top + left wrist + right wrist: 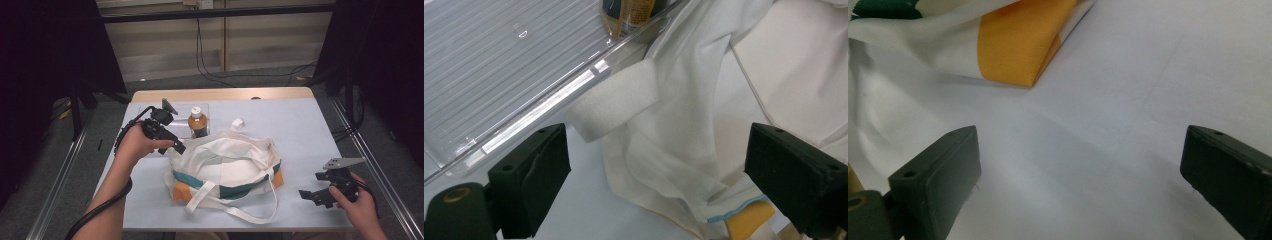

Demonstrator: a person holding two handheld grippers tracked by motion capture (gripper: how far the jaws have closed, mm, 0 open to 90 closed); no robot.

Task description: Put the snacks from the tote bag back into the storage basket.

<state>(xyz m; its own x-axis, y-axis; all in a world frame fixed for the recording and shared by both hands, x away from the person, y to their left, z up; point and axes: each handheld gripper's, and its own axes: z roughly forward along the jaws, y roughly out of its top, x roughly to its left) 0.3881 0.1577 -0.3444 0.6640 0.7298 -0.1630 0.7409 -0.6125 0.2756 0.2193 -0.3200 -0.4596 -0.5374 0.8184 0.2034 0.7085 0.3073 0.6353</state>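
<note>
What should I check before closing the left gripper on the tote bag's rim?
1. Left gripper jaws open: ok.
2. Tote bag cloth between those jaws: ok, rim fabric lies in the gap.
3. Clear tray edge outside the jaws: ok, though close to one jaw.
4. Bottle upright in the tray: ok.
5. Right gripper open, off the bag: ok.
6. Bag mouth open: cannot tell.

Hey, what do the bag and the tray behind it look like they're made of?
The tote bag looks like matte woven cotton or canvas: soft folds, visible weave, cream with green and orange panels. The tray appears to be clear hard plastic, glossy, with ribbed lines and bright glare along its rim. The bottle stands in it.
</note>
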